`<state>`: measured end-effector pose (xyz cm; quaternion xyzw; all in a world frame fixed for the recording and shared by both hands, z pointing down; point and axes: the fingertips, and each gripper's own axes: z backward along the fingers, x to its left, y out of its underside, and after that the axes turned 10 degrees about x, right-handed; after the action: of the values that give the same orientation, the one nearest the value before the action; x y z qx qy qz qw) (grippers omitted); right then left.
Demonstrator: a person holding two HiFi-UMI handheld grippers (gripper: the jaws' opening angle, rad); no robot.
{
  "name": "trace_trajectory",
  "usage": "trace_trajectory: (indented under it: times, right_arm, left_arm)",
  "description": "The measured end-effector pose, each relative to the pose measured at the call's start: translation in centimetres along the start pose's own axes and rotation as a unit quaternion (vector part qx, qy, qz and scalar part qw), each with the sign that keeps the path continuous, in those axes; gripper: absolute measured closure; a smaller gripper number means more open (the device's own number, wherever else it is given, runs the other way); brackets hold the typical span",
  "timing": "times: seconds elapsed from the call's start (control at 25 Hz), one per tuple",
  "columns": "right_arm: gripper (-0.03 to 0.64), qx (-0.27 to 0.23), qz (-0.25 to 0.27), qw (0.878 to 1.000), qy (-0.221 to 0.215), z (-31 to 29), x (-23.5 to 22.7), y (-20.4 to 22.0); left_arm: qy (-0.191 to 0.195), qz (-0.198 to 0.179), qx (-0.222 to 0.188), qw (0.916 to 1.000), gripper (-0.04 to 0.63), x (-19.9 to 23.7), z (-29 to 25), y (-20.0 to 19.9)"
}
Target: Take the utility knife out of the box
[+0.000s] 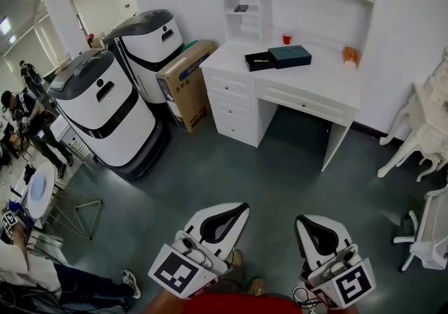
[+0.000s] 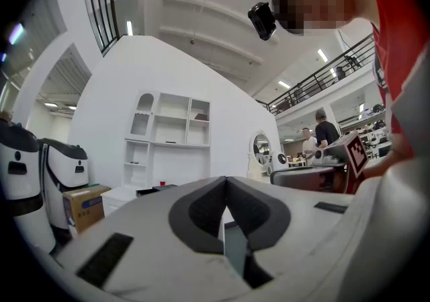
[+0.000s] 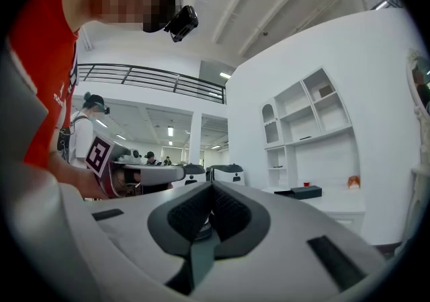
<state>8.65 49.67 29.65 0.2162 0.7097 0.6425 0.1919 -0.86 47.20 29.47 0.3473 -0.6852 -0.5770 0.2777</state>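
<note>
A black open box [image 1: 260,61] lies on the white desk [image 1: 329,82] far ahead, with its dark teal lid [image 1: 290,56] beside it on the right. Something thin and yellowish lies inside the box; it is too small to make out as the knife. Both grippers are held low near my body, well short of the desk and pointing level toward it. My left gripper [image 1: 240,208] [image 2: 226,179] is shut with nothing in it. My right gripper [image 1: 302,222] [image 3: 213,185] is also shut and empty. The right gripper view shows the lid [image 3: 306,192] as a small dark shape on the desk.
A red cup [image 1: 286,38] and an orange object [image 1: 350,56] sit on the desk under a white shelf unit. Two large white-and-grey machines [image 1: 105,106] and a cardboard box [image 1: 187,82] stand left of it. White chairs [image 1: 420,145] stand at the right. People stand at the far left.
</note>
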Motion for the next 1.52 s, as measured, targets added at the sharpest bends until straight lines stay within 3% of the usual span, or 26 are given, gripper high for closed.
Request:
trace_trajectory:
  times: [0.12, 0.24, 0.4, 0.84, 1.24, 1.52]
  right_arm:
    - [0.597, 0.001, 0.002, 1.0, 0.004, -2.0, -1.6, 0.2]
    - [0.597, 0.0, 0.009, 1.0, 0.009, -4.9, -3.7, -0.2]
    - [0.597, 0.001, 0.019, 1.0, 0.016, -10.7, -6.9, -1.5]
    - [0.597, -0.001, 0.023, 0.999, 0.042, -28.1, -13.6, -5.5]
    - [0.597, 0.011, 0.039, 0.999, 0.033, -37.3, -16.9, -6.0]
    - [0.597, 0.007, 0.046, 0.999, 0.021, -43.3, -22.6, -5.7]
  left_arm:
    - [-0.005, 0.0, -0.006, 1.0, 0.586, 2.2, -1.4, 0.2]
    - [-0.014, -0.012, -0.041, 0.999, 0.586, 5.7, -3.2, -0.6]
    - [-0.007, 0.001, -0.019, 0.9998, 0.586, 11.0, -6.1, -0.5]
    - [0.016, 0.001, -0.016, 0.9997, 0.586, 27.9, -13.1, -2.2]
    - [0.023, 0.019, -0.029, 0.9991, 0.586, 35.4, -18.3, -2.6]
    - [0.011, 0.013, -0.034, 0.9993, 0.586, 40.7, -24.6, -3.4]
